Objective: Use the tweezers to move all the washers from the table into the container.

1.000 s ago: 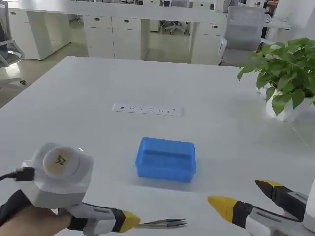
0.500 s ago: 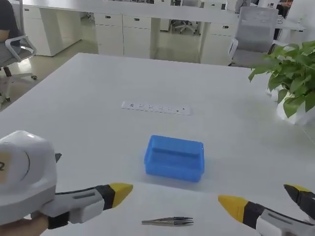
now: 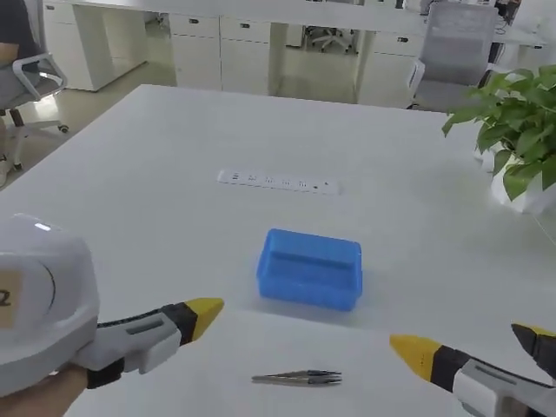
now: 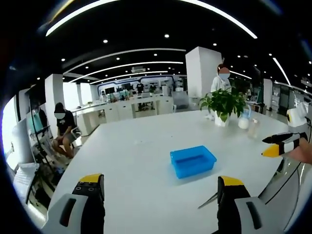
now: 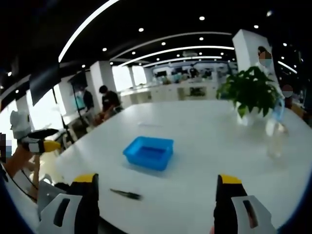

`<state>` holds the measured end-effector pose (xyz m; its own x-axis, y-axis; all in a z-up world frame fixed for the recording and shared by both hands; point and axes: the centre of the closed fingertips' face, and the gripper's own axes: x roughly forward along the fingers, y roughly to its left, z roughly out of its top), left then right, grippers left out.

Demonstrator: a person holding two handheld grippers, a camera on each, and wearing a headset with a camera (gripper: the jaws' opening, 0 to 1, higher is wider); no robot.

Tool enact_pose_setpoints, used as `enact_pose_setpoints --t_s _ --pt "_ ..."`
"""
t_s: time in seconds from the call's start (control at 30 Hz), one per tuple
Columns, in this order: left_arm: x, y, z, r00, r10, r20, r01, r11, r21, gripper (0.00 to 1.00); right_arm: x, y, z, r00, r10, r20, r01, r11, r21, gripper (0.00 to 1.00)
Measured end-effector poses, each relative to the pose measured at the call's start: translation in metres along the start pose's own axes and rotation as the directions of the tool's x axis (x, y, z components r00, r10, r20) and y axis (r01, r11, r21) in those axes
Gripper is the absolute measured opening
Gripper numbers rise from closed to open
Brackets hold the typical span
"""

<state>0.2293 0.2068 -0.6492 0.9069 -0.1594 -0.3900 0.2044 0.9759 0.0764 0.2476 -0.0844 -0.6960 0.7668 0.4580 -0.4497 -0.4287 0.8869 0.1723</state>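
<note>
The left hand-held gripper (image 4: 160, 180) and right hand-held gripper (image 5: 156, 178) are hovering, jaws spread wide, gripping nothing, while the tweezers (image 3: 297, 377) are lying near the blue container (image 3: 310, 269).

Holds left hand-held gripper (image 4: 160, 181) at 8 o'clock in head view, jaws spread wide and empty, tips toward 2 o'clock. Holds right hand-held gripper (image 3: 465, 340) at 5 o'clock, jaws equally parted, aimed toward 10 o'clock.
</note>
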Motion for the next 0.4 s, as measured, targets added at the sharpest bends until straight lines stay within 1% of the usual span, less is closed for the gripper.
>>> enact_pose_setpoints --t_s 0.13,0.2,0.27,0.4 --pt "-0.0018 0.0007 -0.0039 1.0000 0.003 -0.009 -0.003 1.000 -0.005 0.99 0.0006 0.0009 -0.0025 0.9999 0.004 -0.014 -0.004 1.000 -0.005 0.99" --pt "-0.0023 0.0024 -0.0042 0.9999 0.011 -0.005 -0.011 1.000 0.009 0.99 0.0014 0.0012 -0.0018 0.9999 0.007 -0.013 -0.007 1.000 0.000 0.99" --pt "-0.0020 0.0030 -0.0053 0.9999 0.013 -0.010 -0.013 1.000 0.012 0.99 0.0022 0.0016 -0.0012 0.9999 0.009 -0.013 -0.009 1.000 0.000 0.99" --pt "-0.0002 0.0037 -0.0058 0.9998 0.018 0.000 -0.018 1.000 0.004 0.99 0.0042 0.0023 -0.0028 0.9996 0.013 -0.026 -0.013 1.000 -0.002 0.99"
